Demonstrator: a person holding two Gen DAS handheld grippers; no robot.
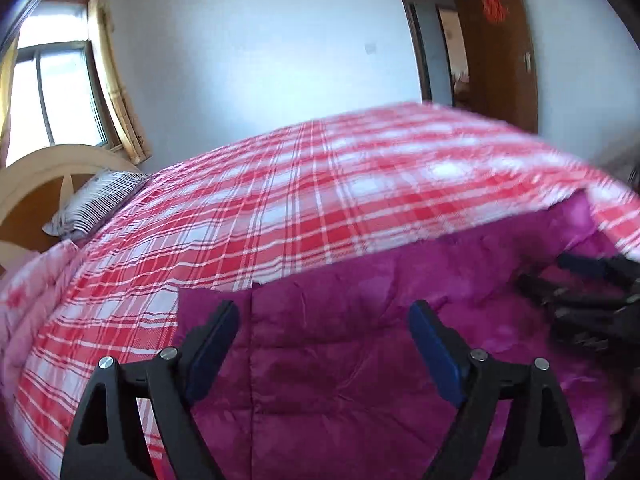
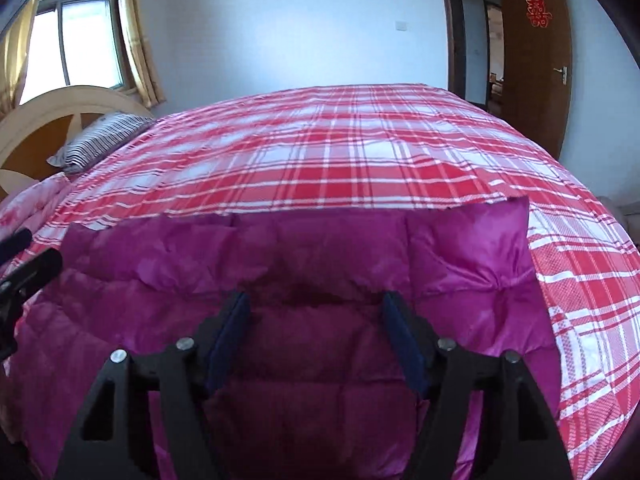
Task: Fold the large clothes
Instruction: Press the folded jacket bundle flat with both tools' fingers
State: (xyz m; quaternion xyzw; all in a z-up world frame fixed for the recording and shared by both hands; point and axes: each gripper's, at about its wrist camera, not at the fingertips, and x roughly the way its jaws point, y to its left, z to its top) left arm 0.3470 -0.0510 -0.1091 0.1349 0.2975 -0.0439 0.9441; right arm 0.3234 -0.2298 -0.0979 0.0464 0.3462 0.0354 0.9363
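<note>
Jaws of both grippers gape empty over the puffy, quilted magenta jacket [image 2: 304,256].

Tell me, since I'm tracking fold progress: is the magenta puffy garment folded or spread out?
Cannot tell for sure. The magenta garment lies flat on the plaid bedspread with a straight far edge, but its near part is out of view.

My left gripper [image 1: 324,322] tips downward, its two blue-padded fingers [image 1: 434,346] spread wide apart with nothing pinched between them. My right gripper [image 2: 316,312] also tips downward, fingers [image 2: 230,338] parted, a little less widely, pads pressing on nothing. Each sees the other: the right one's black fingers lie off to the right of my left fingers, the left one's off to the left of my right fingers.
</note>
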